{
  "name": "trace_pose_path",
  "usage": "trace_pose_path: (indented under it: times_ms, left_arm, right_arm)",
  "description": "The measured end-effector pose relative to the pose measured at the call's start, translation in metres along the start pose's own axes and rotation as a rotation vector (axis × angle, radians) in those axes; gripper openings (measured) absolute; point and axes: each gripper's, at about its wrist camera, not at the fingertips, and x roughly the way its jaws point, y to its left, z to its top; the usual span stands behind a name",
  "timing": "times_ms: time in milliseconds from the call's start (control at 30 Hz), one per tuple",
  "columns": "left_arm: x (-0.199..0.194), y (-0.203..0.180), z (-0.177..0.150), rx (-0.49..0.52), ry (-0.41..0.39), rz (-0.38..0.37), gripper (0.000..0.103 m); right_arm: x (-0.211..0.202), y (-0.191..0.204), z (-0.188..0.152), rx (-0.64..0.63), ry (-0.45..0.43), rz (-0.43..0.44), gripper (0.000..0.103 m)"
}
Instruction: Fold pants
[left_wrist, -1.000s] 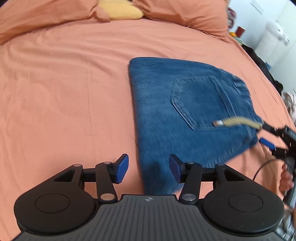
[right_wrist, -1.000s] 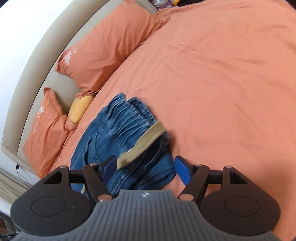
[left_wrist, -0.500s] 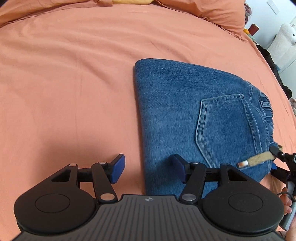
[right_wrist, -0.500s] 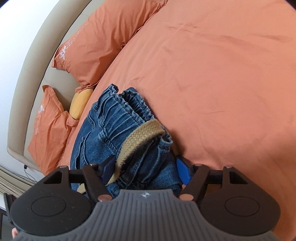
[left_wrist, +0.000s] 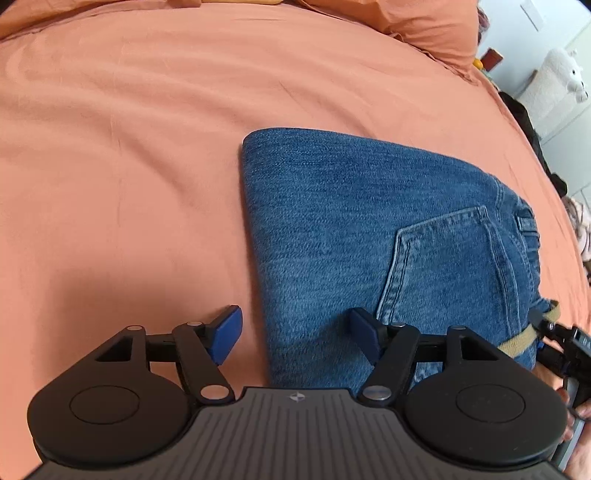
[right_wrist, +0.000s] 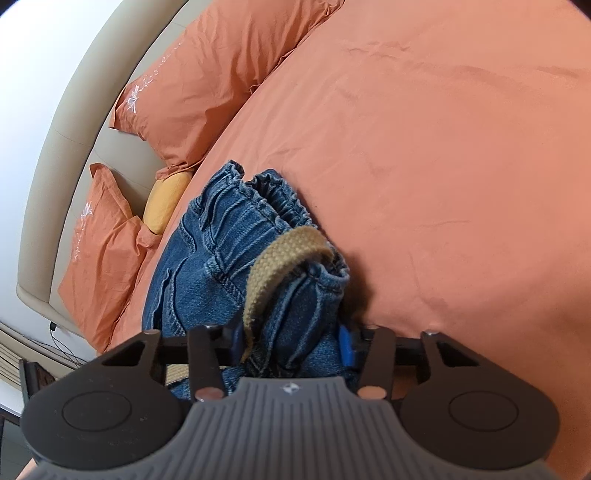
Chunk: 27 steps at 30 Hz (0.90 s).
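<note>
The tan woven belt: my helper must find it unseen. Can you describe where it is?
On the orange bedsheet lies a folded pair of blue denim pants. At their gathered elastic waistband, the tan woven belt loops out, the only beige, ribbed strap against the blue denim.

The blue denim pants (left_wrist: 354, 236) lie folded flat on the bed's orange sheet (left_wrist: 110, 166), back pocket (left_wrist: 450, 266) up. The folded edge runs straight on the side toward the open sheet; the gathered elastic waistband (right_wrist: 258, 199) lies at the opposite end, bunched and slightly raised. A tan woven drawstring (right_wrist: 280, 258) loops out of the waistband.
</note>
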Motion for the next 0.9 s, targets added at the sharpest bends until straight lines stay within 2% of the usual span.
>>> trace_pose_path:
  times_ms: [67,100,133,233,267,300,367,500,733,900]
  left_arm:
    - [0.001,0.0,0.0,-0.008,-0.01,-0.014,0.065]
    - [0.001,-0.001,0.0,-0.008,-0.014,-0.028,0.052]
    - [0.0,-0.002,0.0,-0.012,-0.019,-0.035,0.049]
    - [-0.001,-0.01,0.001,-0.004,-0.032,-0.016,0.033]
    - [-0.003,-0.012,0.001,-0.003,-0.037,0.001,0.021]
    - [-0.005,-0.015,0.002,-0.003,-0.042,0.019,0.016]
    - [-0.011,-0.023,0.002,0.015,-0.061,0.047,0.01]
    - [-0.03,-0.042,0.0,0.07,-0.109,0.119,0.007]
    - [-0.076,-0.059,-0.006,0.122,-0.164,0.147,0.006]
    - [-0.115,-0.056,-0.014,0.135,-0.194,0.181,0.006]
  right_arm:
    - [0.0,0.0,0.0,0.003,-0.001,0.014,0.037]
    - [-0.001,0.0,0.0,0.0,-0.002,0.015,0.037]
    - [-0.002,0.0,0.0,-0.005,-0.002,0.018,0.036]
    - [-0.003,0.001,0.0,-0.018,-0.005,0.022,0.036]
    - [-0.004,0.001,0.0,-0.022,-0.005,0.023,0.035]
    - [-0.004,0.001,0.0,-0.025,-0.006,0.024,0.034]
    - [-0.006,0.0,0.0,-0.028,-0.01,0.028,0.032]
    - [-0.013,0.001,0.0,-0.044,-0.025,0.045,0.027]
    - [-0.037,0.028,-0.009,-0.16,-0.072,0.072,0.024]
    - [-0.059,0.064,-0.032,-0.245,-0.078,0.116,0.023]
